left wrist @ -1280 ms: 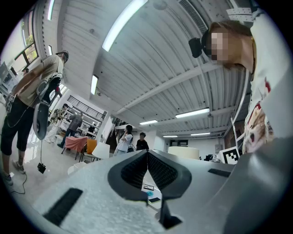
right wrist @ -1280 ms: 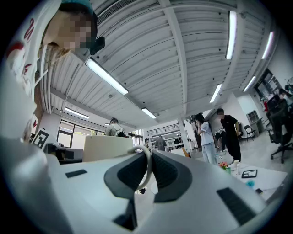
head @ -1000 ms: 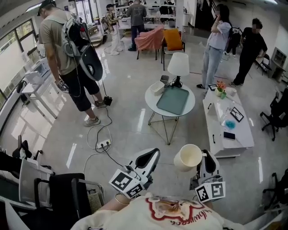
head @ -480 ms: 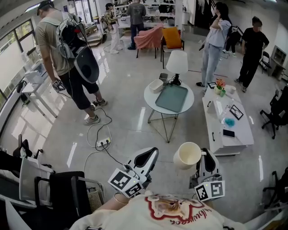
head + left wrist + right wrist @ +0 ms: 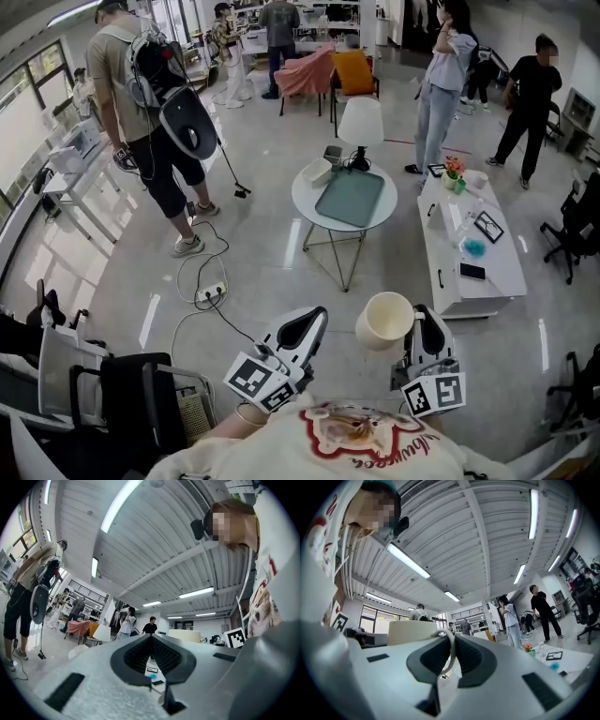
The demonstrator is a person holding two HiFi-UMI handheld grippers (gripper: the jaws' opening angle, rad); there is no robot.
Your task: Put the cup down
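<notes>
The cup [image 5: 386,321] is showing cream throughout. Both the left hand-held gripper [image 5: 302,328] and right hand-held gripper [image 5: 424,328] are wearing pale grey with black pads and black-and-white square markers. The tray [image 5: 351,197] on the white round counter [image 5: 306,195] is looking grey-green, perhaps teal.

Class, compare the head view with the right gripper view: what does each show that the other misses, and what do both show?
Head view only: the cup with its open mouth, and the power strip on the floor. Right gripper view only: the cup's handle pinched in the right tongs, and the ceiling lights. Both: the cup and the long white table.
</notes>
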